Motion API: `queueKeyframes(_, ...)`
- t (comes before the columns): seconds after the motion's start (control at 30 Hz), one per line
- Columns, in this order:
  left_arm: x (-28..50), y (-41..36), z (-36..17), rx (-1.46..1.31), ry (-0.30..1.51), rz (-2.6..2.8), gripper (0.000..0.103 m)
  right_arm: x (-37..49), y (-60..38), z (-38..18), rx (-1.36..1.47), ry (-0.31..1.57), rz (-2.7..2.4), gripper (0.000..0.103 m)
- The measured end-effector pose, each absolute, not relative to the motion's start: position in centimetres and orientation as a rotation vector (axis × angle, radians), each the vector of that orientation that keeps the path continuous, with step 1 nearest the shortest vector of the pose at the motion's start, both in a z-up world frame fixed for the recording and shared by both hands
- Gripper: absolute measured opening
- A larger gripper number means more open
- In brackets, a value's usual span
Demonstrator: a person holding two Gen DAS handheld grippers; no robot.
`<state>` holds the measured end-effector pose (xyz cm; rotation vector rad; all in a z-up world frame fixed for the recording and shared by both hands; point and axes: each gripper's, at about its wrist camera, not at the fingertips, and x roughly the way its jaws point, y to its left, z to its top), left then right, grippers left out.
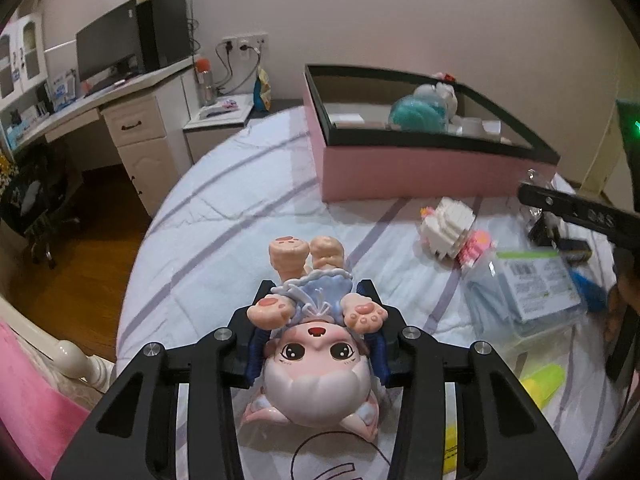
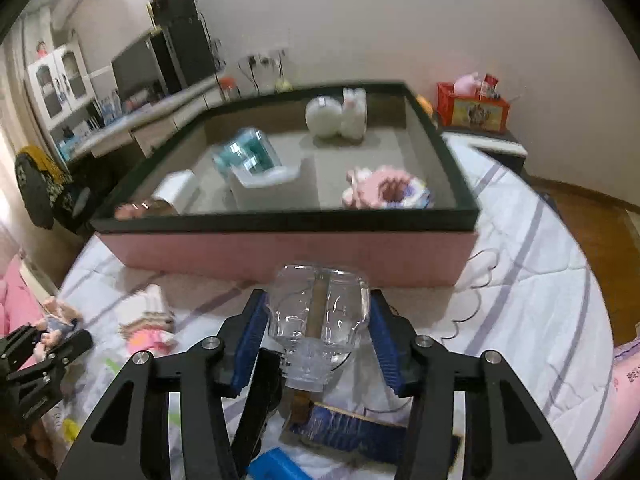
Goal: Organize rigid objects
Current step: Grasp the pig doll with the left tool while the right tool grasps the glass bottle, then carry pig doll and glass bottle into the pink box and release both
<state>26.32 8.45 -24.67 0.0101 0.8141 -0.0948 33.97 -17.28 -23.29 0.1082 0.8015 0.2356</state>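
1. The doll [image 1: 316,344] has a pink face, big dark eyes, pale paws and a light blue dress. It lies head toward the camera between the fingers of the left gripper [image 1: 318,300], just above the bed [image 1: 224,232]; the blue pads press on its sides.
2. The glass jar [image 2: 318,308] is clear, with a brown stick inside. The right gripper [image 2: 318,312] pinches it between its blue pads, in front of the box.
3. The pink box [image 2: 288,252] with a black rim stands on the bed. Inside are a white rabbit figure [image 2: 354,114], a teal thing [image 2: 244,154] and a pink toy [image 2: 386,188].
4. A white block toy [image 1: 452,228] lies on the bed near the box.
5. The bed has a white quilt with grey stripes. Beyond it stand a white desk [image 1: 132,120] with a monitor [image 1: 108,50], and a wooden floor [image 1: 80,248].
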Motion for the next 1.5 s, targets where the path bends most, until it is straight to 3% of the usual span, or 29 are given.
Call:
queueKeyframes(0.97, 19.4, 2.4, -11.1, 0.040, 0.395, -0.109, 0.042, 20.1, -17.6, -11.7, 0.058, 0.431, 0.281, 0.051)
queueKeyframes(1.5, 20.5, 1.7, -9.5, 0.106, 0.349, -0.101, 0.042, 20.6, -17.1, -9.9, 0.044, 0.381, 0.288, 0.052)
